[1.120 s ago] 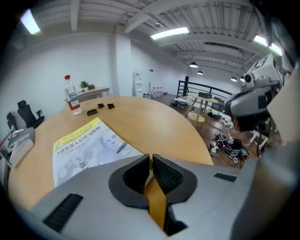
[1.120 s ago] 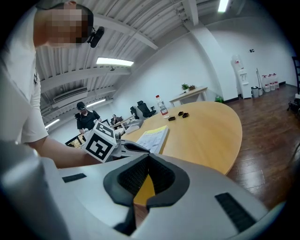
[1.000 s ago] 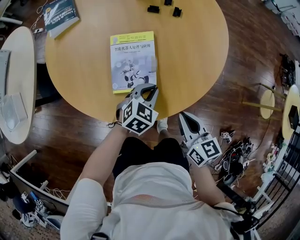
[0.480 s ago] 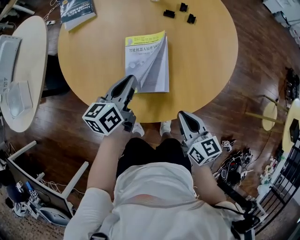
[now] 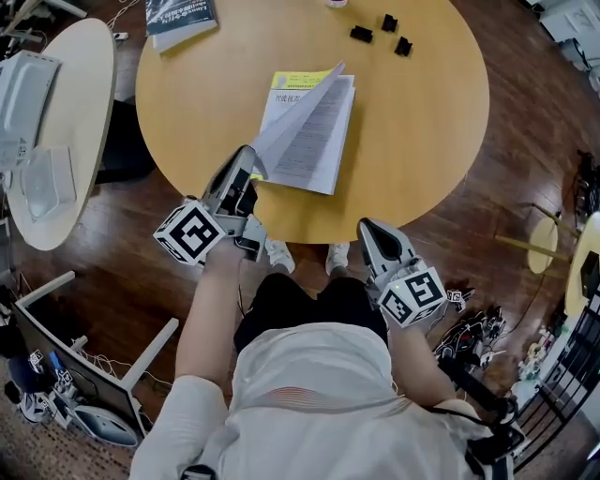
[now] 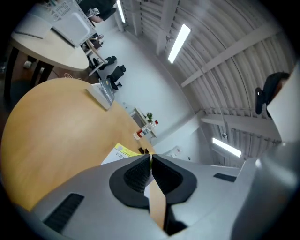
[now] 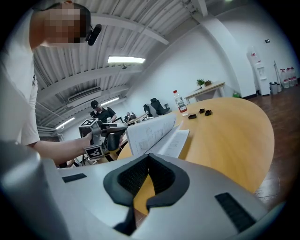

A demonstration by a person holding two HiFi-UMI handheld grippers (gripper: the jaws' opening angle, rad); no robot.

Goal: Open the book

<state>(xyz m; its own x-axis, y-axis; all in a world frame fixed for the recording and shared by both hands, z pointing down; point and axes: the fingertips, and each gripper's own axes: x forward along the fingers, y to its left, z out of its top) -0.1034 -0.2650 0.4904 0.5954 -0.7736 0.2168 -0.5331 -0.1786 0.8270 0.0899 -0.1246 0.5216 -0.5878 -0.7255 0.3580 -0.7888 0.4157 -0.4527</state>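
Grey plastic right gripper [image 5: 369,229], marker cube at its rear: held just short of the near rim of the round tan wooden table [image 5: 422,141], jaws pressed together with nothing between them.

Grey plastic left gripper [image 5: 247,157], same pattern: over the table's near-left rim, rolled onto its side. Its jaws are pinched onto the lower corner of the raised front leaves [image 5: 298,117] of the yellow-and-white paperback book [image 5: 323,141].

Book: lies flat near the table's middle, partly open. The held leaves slant up toward the left, a printed page is exposed beneath, and a yellow title band shows at the far-left corner.

Three small black blocks [image 5: 381,34]: far side of the table, well apart from the book.

Dark-covered second book [image 5: 178,17]: far-left rim.

Clear bottle with red cap [image 7: 178,102]: upright near the far rim, beside the blocks.
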